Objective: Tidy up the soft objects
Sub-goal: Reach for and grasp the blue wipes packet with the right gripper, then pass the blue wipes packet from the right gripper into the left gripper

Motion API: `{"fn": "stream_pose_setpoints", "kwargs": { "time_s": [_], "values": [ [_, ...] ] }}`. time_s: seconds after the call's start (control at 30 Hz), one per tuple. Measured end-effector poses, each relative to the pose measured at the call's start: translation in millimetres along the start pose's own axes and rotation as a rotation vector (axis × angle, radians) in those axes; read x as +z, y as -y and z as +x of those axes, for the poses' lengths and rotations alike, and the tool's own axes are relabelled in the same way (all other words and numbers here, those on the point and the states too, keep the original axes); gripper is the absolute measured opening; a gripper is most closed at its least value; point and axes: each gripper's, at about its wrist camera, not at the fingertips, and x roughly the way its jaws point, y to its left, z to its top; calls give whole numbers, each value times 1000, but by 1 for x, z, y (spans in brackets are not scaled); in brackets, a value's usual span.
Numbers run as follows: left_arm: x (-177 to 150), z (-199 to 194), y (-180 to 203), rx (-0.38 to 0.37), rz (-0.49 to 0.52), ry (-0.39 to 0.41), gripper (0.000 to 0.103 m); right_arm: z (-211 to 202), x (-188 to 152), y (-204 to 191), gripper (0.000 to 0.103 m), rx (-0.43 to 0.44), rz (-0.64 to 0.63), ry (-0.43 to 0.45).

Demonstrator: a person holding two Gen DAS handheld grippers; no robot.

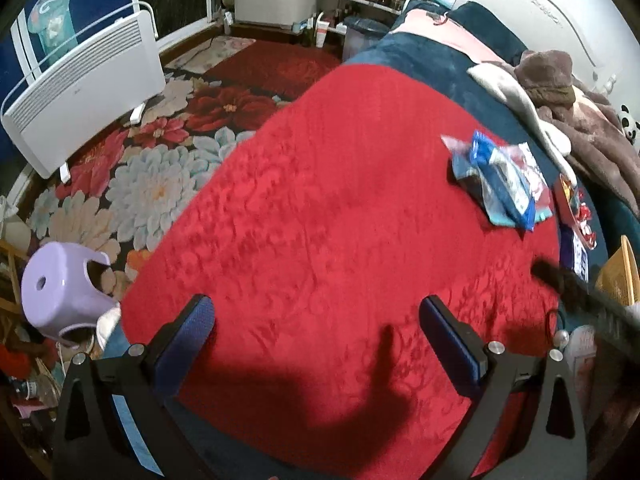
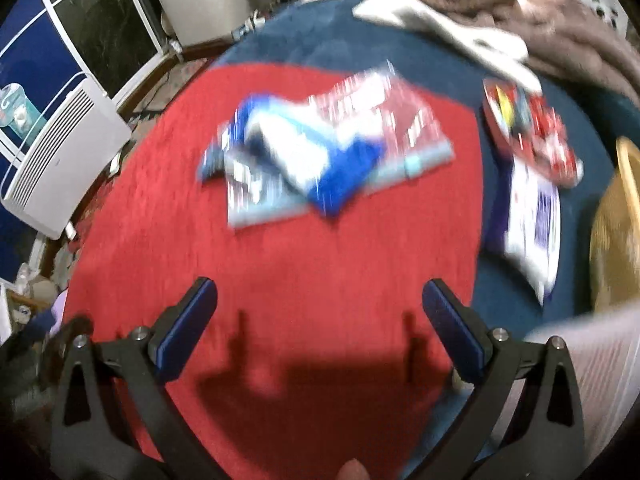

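**Soft packets on red blanket, both claws empty**

Left gripper (image 1: 316, 322): fingers spread wide, nothing between the blue pads (image 1: 454, 340), hovering above the near part of the red blanket (image 1: 320, 208). Shadow cast on the fabric just below.

Right gripper (image 2: 320, 304): fingers likewise spread wide, holding nothing, above the near edge of the same blanket. View smeared by motion blur.

Pile of soft packets (image 2: 320, 152): blue, white, red and pale-teal wrappers, overlapping one another, lying toward the far right part of the red blanket; seen also from the left wrist (image 1: 500, 180). Printing unreadable.

Red patterned packet (image 2: 532, 132): off the blanket's right edge, on the dark blue bedcover (image 2: 304, 36). White-and-purple packet (image 2: 532, 224) just nearer, beside it.

Wicker basket (image 2: 616, 232): at the bedcover's right edge, only partly in frame.

Brown plush blanket (image 1: 592, 128) and white cloth (image 1: 520, 100): heaped along the far right side of the bedcover.

Off the bed, on the floor: white panel heater (image 1: 80, 92), floral rug (image 1: 160, 152), lilac plastic stool (image 1: 64, 292).
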Motion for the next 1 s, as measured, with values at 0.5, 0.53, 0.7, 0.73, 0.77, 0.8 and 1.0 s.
{"fn": "stream_pose_setpoints", "kwargs": {
  "time_s": [0.5, 0.53, 0.7, 0.73, 0.77, 0.8, 1.0],
  "values": [
    [19, -12, -26, 13, -42, 20, 102, 64, 70, -27, 58, 24, -132, -40],
    [19, -12, -30, 9, -58, 21, 102, 58, 68, -30, 55, 21, -144, -35],
    [17, -12, -42, 26, -100, 18, 102, 20, 39, -45, 49, 120, -144, -38],
    [16, -11, -45, 28, -107, 17, 102, 15, 33, -52, 49, 148, -156, -45],
    [15, -11, -46, 30, -116, 16, 102, 7, 23, -58, 49, 180, -172, -53],
    [15, -10, -50, 27, -133, 12, 102, 1, 15, -66, 49, 205, -187, -60],
    [10, 1, -60, 5, -192, -25, 102, -5, -32, -110, 50, 403, -287, -172]
  ]
}}
